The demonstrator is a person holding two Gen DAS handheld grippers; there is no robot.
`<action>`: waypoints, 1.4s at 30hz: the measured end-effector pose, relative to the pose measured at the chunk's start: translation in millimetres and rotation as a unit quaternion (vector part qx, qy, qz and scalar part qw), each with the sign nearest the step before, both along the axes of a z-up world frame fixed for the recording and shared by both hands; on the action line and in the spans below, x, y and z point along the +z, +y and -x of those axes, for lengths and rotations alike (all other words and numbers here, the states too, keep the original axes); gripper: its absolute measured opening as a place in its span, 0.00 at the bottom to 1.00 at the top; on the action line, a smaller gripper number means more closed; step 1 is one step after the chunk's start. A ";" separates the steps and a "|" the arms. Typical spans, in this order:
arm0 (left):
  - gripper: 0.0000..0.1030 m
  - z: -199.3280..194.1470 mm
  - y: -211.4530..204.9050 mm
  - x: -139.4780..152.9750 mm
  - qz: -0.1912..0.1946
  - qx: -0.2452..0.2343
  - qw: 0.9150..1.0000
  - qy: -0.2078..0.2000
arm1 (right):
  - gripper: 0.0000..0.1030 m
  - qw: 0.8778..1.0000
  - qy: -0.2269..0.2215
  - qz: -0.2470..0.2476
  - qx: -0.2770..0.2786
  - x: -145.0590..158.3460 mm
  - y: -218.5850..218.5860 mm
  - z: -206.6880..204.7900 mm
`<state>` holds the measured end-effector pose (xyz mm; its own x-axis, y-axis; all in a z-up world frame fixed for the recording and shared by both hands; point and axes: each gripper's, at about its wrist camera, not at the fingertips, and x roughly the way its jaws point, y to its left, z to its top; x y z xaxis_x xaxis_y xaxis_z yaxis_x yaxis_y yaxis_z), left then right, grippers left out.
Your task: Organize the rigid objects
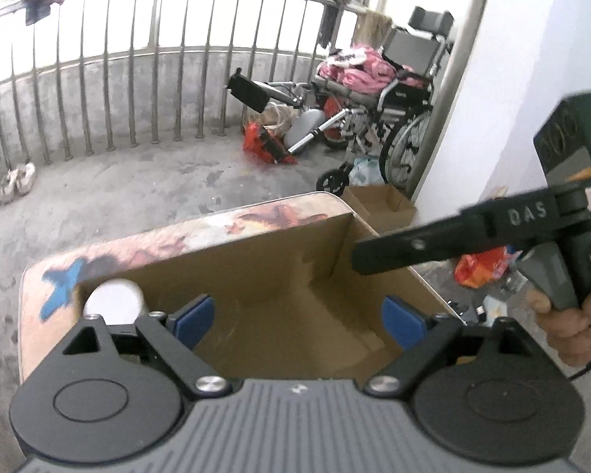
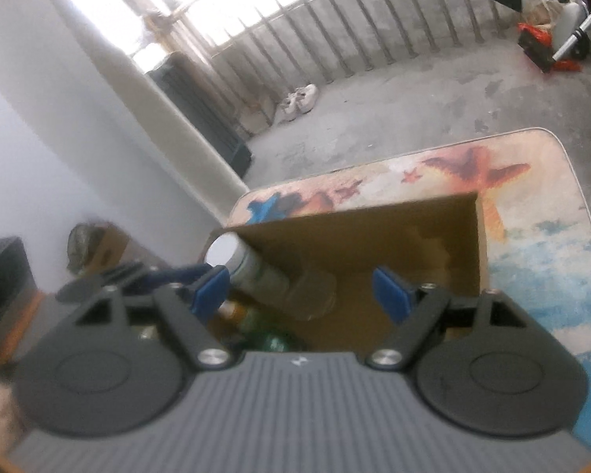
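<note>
An open cardboard box [image 1: 264, 276] stands on a small table with a butterfly print [image 1: 216, 232]. A white-capped bottle [image 1: 114, 299] leans in the box's left corner; in the right wrist view the bottle [image 2: 252, 266] lies tilted beside a clear jar [image 2: 313, 291] and green and amber items [image 2: 264, 331]. My left gripper [image 1: 301, 321] is open and empty over the box. My right gripper [image 2: 309, 291] is open and empty above the box [image 2: 374, 228]; it also shows in the left wrist view [image 1: 433, 244] at the right, hand-held.
A concrete floor surrounds the table [image 2: 532, 236]. A metal railing [image 1: 138, 79] runs at the back. A wheelchair [image 1: 394, 90] with pink cloth, a red bag [image 1: 256, 140] and a small carton [image 1: 382, 201] stand at the right. White shoes [image 1: 17, 181] lie at the left. A white wall [image 1: 512, 79] is at the right.
</note>
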<state>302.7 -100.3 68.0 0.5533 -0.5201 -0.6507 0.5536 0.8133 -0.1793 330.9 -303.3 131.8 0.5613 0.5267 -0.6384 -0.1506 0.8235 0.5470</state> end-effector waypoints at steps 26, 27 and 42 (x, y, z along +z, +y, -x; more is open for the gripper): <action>0.77 1.5 56.9 -61.1 0.007 -0.020 0.994 0.108 | 0.78 0.976 0.197 0.021 0.087 -105.8 92.3 -39.7; 0.77 1.2 56.1 -61.3 0.002 -0.023 0.994 0.107 | 0.78 0.975 0.203 0.015 0.087 -111.2 92.7 -42.5; 0.77 8.2 49.2 -63.2 -0.009 -0.039 0.994 0.098 | 0.74 0.952 0.276 -0.036 0.130 -141.0 101.4 -63.1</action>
<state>294.5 -51.0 4.8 0.3741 -0.5431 -0.7517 0.5707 0.7737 -0.2750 394.0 -201.9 -9.2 -0.0034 0.6559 -0.7549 -0.0175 0.7547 0.6558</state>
